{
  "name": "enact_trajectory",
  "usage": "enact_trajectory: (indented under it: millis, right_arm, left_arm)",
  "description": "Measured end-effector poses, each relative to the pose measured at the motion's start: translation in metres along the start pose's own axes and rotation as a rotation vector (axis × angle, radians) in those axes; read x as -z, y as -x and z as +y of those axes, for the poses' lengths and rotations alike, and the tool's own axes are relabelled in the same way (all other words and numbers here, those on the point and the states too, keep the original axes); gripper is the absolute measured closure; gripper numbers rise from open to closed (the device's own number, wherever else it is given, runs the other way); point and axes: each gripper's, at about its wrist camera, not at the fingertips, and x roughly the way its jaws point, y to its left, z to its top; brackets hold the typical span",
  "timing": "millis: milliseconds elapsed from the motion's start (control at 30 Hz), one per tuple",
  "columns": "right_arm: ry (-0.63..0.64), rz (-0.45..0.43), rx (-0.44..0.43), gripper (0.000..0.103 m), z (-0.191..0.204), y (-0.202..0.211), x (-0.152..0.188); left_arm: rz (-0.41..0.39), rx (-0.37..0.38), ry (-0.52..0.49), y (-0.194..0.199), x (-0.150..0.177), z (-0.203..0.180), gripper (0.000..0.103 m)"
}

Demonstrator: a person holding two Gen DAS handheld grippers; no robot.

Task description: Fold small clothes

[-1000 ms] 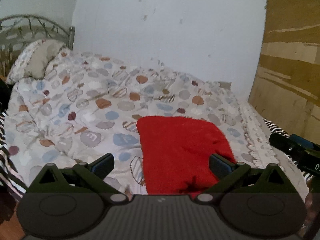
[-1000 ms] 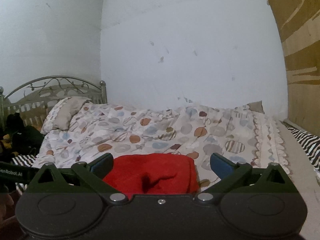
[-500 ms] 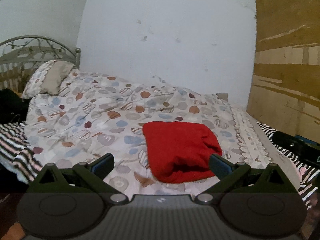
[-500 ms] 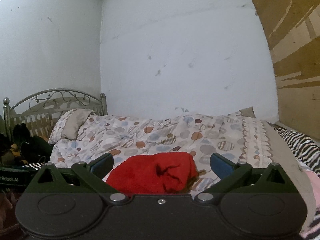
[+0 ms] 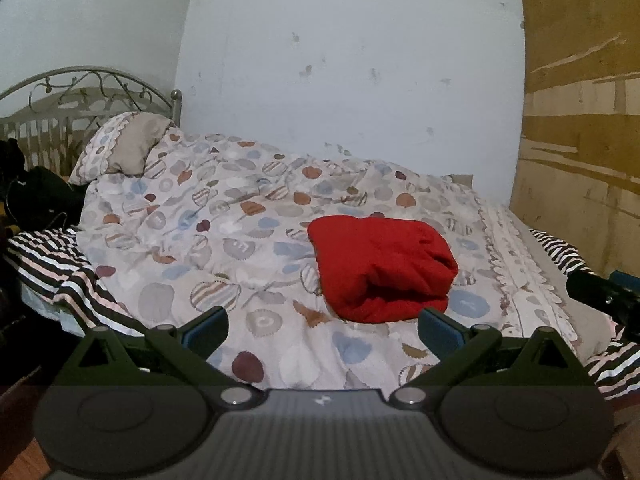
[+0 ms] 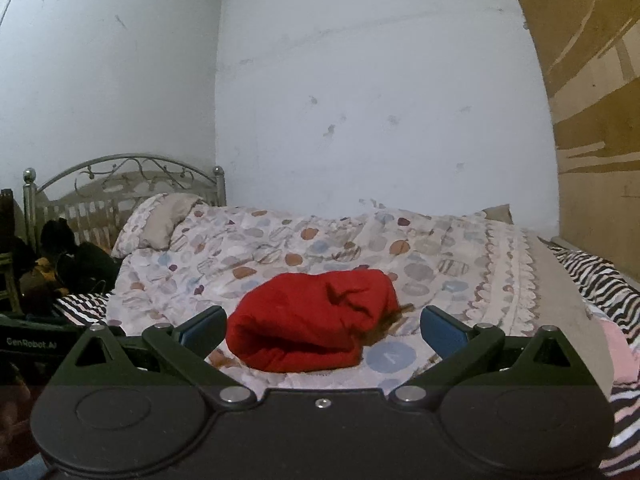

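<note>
The folded red fabric garment (image 5: 382, 268) (image 6: 316, 320) lies on the spotted quilt (image 5: 208, 232) ahead of both empty, wide-spread grippers, left (image 5: 322, 330) and right (image 6: 322, 326), touching neither.

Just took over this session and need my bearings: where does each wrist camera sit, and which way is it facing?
Left wrist: sits on the left gripper, facing across the bed toward the wall; its own open fingers show, and the right gripper's tip at the right edge.
Right wrist: sits on the right gripper, lower, facing the same way; its open fingers show, and the left gripper's body at the left edge.
Shared: folded red garment, patterned duvet, pillow, metal headboard.
</note>
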Motion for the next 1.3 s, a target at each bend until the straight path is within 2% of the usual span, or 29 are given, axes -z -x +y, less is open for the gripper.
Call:
enact_trajectory:
  millis: [1300]
  right_arm:
    - [-0.017,0.017,0.007,0.000,0.0017,0.0005,0.0075]
  left_arm:
    - [0.000,-0.011,-0.005,0.0027,0.0043,0.0010,0.000]
